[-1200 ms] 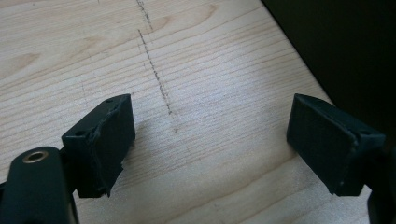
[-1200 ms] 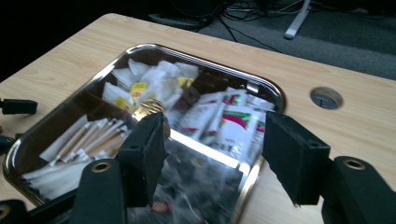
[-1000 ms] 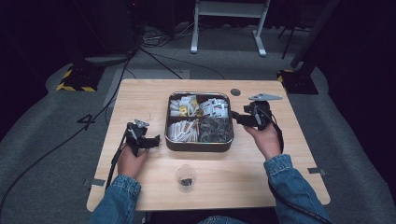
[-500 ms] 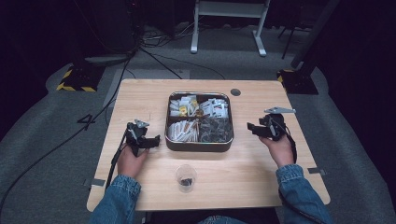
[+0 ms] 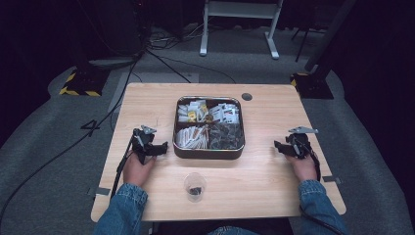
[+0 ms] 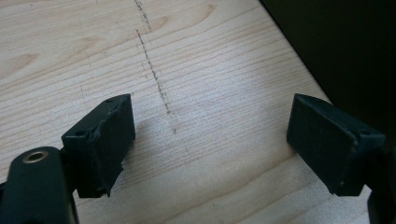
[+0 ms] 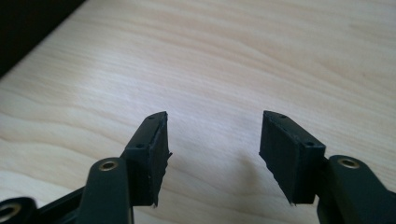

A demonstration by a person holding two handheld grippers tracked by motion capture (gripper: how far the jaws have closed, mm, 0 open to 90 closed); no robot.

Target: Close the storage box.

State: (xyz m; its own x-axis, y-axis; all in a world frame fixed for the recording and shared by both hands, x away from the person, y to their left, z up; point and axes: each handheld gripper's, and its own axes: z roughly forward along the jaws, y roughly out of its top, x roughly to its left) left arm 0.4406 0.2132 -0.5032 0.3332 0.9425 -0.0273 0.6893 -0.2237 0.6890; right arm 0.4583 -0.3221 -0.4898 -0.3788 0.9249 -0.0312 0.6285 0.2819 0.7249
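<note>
A square metal tin (image 5: 209, 149) of sorted packets is sitting at the middle of the wooden table (image 5: 264, 186). At its 9 o'clock, the left gripper (image 5: 164, 147) is being held with jaws spread wide over bare wood. At the tin's 3 o'clock, well apart, the right gripper (image 5: 277, 145) is being held, its jaws having just been narrowing, nothing between them. A clear cup (image 5: 195, 186) is standing at the tin's 6 o'clock.
</note>
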